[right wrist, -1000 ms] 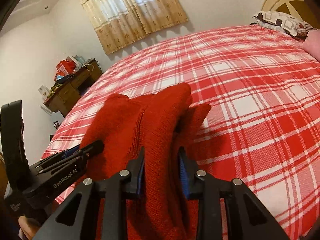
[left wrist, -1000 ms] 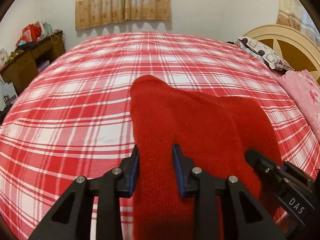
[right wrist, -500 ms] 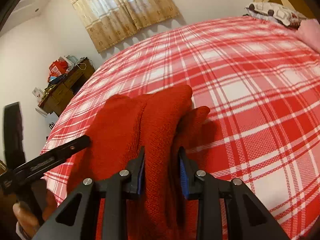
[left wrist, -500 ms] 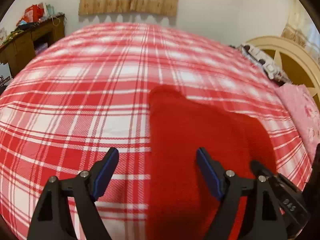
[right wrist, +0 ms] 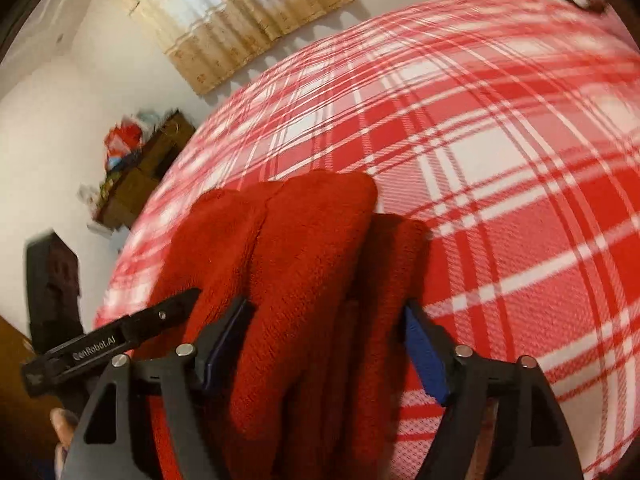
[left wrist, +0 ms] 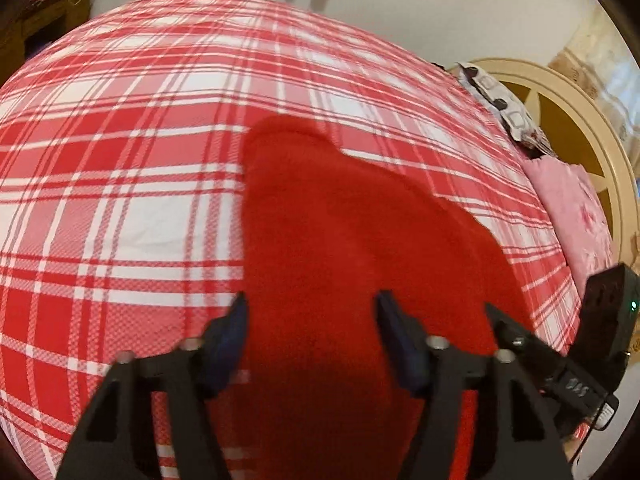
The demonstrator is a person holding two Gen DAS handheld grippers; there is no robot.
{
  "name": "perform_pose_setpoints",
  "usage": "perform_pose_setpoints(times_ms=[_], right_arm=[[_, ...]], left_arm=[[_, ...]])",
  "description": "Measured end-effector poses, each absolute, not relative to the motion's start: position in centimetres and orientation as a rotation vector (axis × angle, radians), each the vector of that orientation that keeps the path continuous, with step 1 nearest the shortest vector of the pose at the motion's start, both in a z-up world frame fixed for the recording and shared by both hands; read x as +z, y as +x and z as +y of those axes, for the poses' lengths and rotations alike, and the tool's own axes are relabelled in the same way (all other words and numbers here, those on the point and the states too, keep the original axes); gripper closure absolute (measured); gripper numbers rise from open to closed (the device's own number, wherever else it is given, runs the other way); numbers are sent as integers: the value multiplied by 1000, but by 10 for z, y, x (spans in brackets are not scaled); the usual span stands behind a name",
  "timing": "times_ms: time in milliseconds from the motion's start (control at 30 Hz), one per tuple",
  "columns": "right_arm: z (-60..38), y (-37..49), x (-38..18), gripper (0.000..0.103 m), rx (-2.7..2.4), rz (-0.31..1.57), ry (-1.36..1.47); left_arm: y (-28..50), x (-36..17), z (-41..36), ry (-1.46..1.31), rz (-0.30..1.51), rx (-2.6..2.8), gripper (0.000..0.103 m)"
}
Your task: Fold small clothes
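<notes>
Garment (left wrist: pixel 352 264): one (red) | bed (left wrist: pixel 120 168): one | left gripper (left wrist: pixel 312 328): closing, ungripped | right gripper (right wrist: pixel 328 332): opening, released

Both grippers (left wrist: pixel 310 316) (right wrist: pixel 326 320) apart (angled down)

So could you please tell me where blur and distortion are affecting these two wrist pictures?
Left wrist: red knit garment smeared, no knit texture; plaid bedsheet bulges from fisheye. Right wrist: knit stays sharp near the lens, far sheet and curtain streak with motion blur.

Garment (left wrist: pixel 340 240) lies on bed (left wrist: pixel 140 140), between tongs.
</notes>
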State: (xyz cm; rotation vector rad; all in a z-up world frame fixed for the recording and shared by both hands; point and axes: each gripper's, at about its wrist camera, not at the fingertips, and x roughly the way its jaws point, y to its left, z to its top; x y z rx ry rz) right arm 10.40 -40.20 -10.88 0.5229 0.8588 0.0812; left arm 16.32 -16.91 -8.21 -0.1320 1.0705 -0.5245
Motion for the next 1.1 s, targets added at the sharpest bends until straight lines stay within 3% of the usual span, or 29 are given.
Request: perform_pose_setpoints(times_ms=[67, 167, 267, 1100], right_arm=[[-397, 103, -102, 69, 68, 856, 488], [-371, 94, -86, 71, 14, 826, 318], [-355, 82, -67, 72, 7, 770, 264], [-165, 74, -1, 72, 294, 654, 249]], left_arm=[[163, -80, -176, -92, 1049, -507, 52], [152, -71, -182, -23, 993, -466, 62], [142, -60, -185, 26, 938, -437, 66], [90, 12, -8, -31, 730, -121, 67]])
